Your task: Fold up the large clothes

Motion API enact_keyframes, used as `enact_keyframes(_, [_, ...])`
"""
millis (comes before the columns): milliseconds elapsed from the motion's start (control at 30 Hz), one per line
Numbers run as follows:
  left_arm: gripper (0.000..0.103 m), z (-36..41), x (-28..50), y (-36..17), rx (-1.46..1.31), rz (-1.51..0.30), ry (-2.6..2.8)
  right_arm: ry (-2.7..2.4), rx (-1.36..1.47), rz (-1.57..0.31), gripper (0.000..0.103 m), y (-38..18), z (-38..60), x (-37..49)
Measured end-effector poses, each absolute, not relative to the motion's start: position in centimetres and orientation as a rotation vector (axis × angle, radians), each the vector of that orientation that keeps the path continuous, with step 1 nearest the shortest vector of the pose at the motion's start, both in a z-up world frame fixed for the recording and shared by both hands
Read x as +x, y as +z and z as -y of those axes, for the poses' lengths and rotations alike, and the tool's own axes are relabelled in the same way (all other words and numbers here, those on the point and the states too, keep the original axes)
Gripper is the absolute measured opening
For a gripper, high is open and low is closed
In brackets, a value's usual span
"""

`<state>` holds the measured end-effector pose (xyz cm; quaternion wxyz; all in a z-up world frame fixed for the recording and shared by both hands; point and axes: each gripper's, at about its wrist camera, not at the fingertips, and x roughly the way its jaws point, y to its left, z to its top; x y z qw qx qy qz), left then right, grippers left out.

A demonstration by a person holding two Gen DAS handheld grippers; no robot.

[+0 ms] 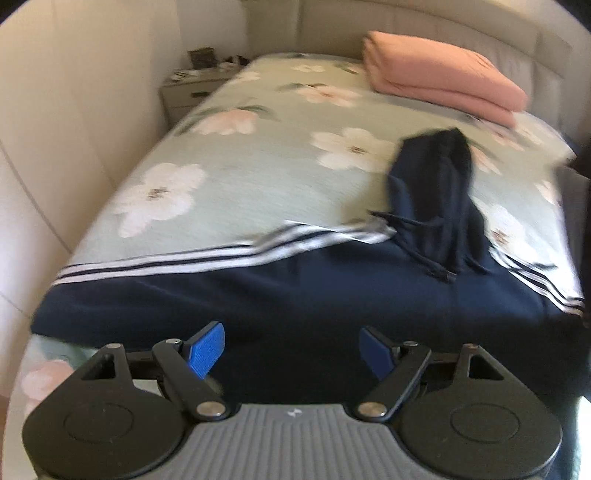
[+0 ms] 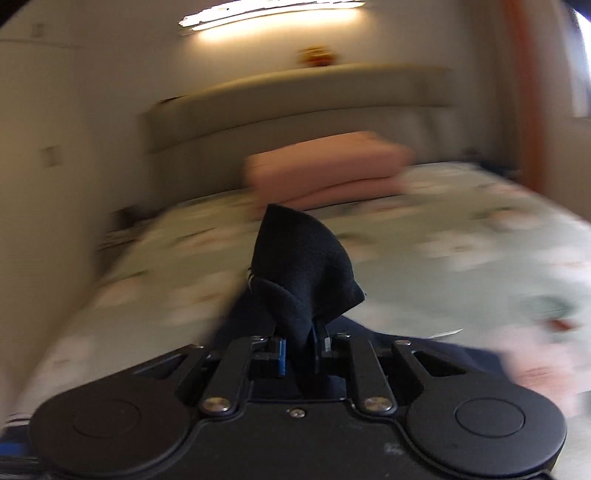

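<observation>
The navy hoodie [image 1: 332, 295] lies spread across the near end of the flowered bed [image 1: 258, 177], its hood [image 2: 303, 266] pinched and lifted in the right gripper [image 2: 301, 345], so the fold wants a smooth, taut carry while the left gripper [image 1: 291, 354], jaws spread and empty, hovers over the body

Your hoodie [image 1: 295, 288] lies spread across the near end of the bed [image 1: 229, 184], its hood [image 1: 436, 192] lifted up toward the right. Behind it, at the far right by the headboard [image 1: 406, 22], sits a folded blanket [image 1: 439, 74]. A nightstand [image 1: 188, 92] stands left of the bed (against the wall).
</observation>
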<state>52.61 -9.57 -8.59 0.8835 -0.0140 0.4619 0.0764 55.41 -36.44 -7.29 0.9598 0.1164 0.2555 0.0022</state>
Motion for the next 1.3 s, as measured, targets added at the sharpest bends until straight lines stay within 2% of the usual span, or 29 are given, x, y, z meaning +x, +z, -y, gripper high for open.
enact_keyframes(33, [0.082, 8.8, 52.5, -8.7, -0.027, -0.956, 0.179, 0.091, 0.25, -0.547, 0.027, -8.2, 33.8, 56.1])
enact_keyframes(133, [0.082, 6.6, 52.3, -9.8, -0.028, -0.955, 0.219, 0.367, 0.206, -0.743, 0.037, -12.3, 27.5, 58.1])
enact_keyframes(233, [0.082, 5.1, 52.2, -11.5, -0.037, -0.963, 0.218, 0.408, 0.169, -0.928, 0.039, -16.0, 26.6, 58.0])
enact_keyframes(300, [0.082, 4.6, 52.5, -12.7, -0.056, -0.965, 0.187, 0.372, 0.151, -0.953, 0.049, -16.5, 28.6, 56.9])
enact_keyframes(333, [0.082, 4.4, 52.7, -13.2, -0.073, -0.965, 0.164, 0.336, 0.137, -0.951, 0.059, -16.4, 30.1, 56.0])
enact_keyframes(367, [0.082, 4.1, 53.1, -13.8, -0.104, -0.973, 0.133, 0.288, 0.125, -0.947, 0.065, -16.3, 31.7, 55.3])
enact_keyframes(633, [0.082, 3.2, 57.0, -16.3, -0.391, -1.009, -0.015, -0.138, 0.106, -0.973, 0.065, -17.9, 41.5, 52.5])
enact_keyframes(800, [0.086, 8.6, 58.5, -16.1, -0.36, -1.017, -0.006, -0.089, 0.159, -0.994, 0.063, -19.4, 39.6, 52.6])
enact_keyframes(867, [0.091, 11.5, 59.9, -16.8, -0.285, -1.039, 0.069, -0.067, 0.169, -1.001, 0.062, -20.1, 39.0, 53.4])
enact_keyframes(933, [0.091, 13.3, 61.1, -18.2, -0.203, -1.061, 0.14, -0.057, 0.176, -0.998, 0.062, -20.2, 38.4, 53.5])
enact_keyframes(1033, [0.08, 14.8, 62.8, -21.1, -0.11, -1.135, 0.191, -0.049, 0.195, -1.0, 0.062, -20.0, 38.9, 52.9])
enact_keyframes(1100, [0.049, 14.6, 62.1, -20.7, -0.103, -1.078, 0.199, -0.048, 0.196, -0.997, 0.062, -19.8, 39.5, 52.6])
enact_keyframes(1133, [0.024, 14.5, 61.8, -20.0, -0.099, -1.047, 0.181, -0.047, 0.193, -0.992, 0.062, -19.7, 39.7, 52.4])
enact_keyframes(1167, [0.015, 14.4, 61.6, -19.1, -0.122, -1.019, 0.126, -0.051, 0.191, -0.987, 0.062, -19.5, 40.0, 52.1])
enact_keyframes(1300, [0.012, 13.9, 61.8, -13.4, -0.304, -0.821, -0.151, -0.092, 0.181, -0.948, 0.062, -18.5, 41.1, 51.9])
